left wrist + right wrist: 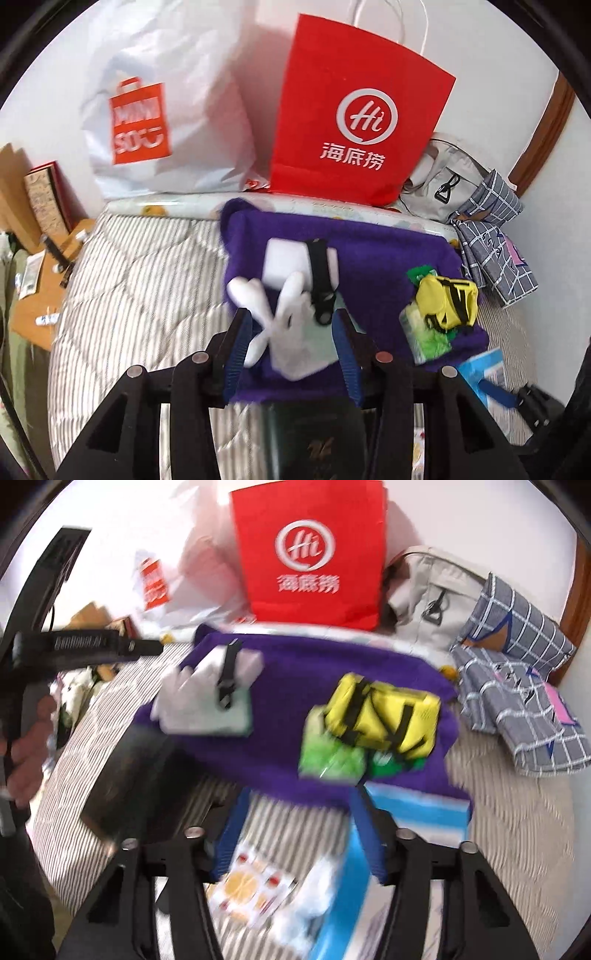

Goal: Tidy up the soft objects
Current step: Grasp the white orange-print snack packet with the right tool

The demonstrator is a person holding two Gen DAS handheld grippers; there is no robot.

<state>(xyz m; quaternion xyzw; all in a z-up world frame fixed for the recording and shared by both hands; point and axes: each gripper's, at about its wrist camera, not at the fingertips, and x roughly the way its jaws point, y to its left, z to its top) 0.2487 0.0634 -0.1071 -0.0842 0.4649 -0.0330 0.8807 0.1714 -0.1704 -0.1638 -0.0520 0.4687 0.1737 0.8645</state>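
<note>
A purple cloth lies spread on the striped bed. On it are a white glove, a white block with a black strap, and a yellow pouch on green packets. My left gripper is open, its blue pads on either side of the glove, just above the cloth's near part. My right gripper is open over the cloth's near edge, above a blue and white packet. The right wrist view is blurred.
A red paper bag and a white plastic bag stand against the wall behind the bed. A grey bag and checked grey cloth lie at right. A dark book lies near. A wooden desk stands left.
</note>
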